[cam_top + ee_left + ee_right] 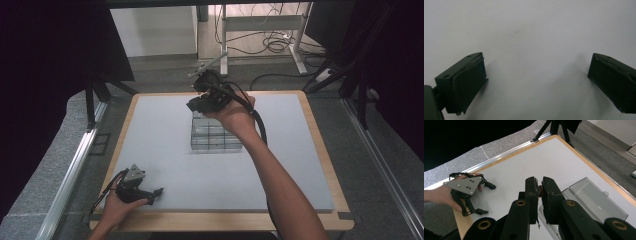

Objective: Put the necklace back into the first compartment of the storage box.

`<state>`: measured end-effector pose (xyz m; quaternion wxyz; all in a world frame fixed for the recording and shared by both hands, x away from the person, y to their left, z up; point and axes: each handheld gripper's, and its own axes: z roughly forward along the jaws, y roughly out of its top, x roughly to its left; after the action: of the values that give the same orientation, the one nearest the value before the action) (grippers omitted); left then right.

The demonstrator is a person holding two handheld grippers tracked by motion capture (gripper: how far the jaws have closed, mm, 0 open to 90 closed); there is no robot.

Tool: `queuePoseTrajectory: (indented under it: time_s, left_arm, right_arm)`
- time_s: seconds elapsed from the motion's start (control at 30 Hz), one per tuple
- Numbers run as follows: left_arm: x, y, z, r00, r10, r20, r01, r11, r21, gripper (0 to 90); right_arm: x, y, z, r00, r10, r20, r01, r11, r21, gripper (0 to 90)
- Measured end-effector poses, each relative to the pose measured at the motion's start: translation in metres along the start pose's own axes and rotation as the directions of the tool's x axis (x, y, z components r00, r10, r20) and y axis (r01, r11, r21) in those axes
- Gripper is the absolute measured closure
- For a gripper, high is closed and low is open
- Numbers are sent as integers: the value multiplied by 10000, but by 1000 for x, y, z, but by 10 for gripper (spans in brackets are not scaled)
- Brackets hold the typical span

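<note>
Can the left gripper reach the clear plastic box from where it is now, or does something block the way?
Probably yes. The left gripper rests open at the near left of the grey mat, with bare mat between it and the clear plastic box. But the right gripper hovers over the box's far end.

Clear box [216,135] standing mid-table under right gripper [200,102], open table [165,150] all around, left gripper [147,192] near front-left corner

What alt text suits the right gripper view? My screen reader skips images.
The right tongs are almost shut on something small and orange-brown, above a clear plastic compartment box with its lid open on a white table. Farther left, a hand holds the left tongs open.
</note>
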<state>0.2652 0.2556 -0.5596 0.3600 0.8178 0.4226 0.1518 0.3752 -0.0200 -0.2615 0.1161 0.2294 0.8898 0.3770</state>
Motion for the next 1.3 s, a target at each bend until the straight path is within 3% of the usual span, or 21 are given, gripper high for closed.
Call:
queuePoseTrajectory:
  time_s: [0.53, 0.83, 1.3]
  left_arm:
    - [0, 0, 0, 10000, 6, 5, -6, 10000, 1, 17]
    - [0, 0, 0, 10000, 28, 19, -28, 10000, 15, 16]
    - [1, 0, 0, 10000, 49, 14, -49, 10000, 24, 16]
  right_arm:
    - [-24, 11, 22, 9988, 485, 101, -486, 9988, 39, 811]
    - [-44, 16, 35, 9935, 1136, 20, -1135, 9931, -282, 811]
    - [-63, 14, 55, 9900, 1360, 361, -1344, 9900, -433, 811]
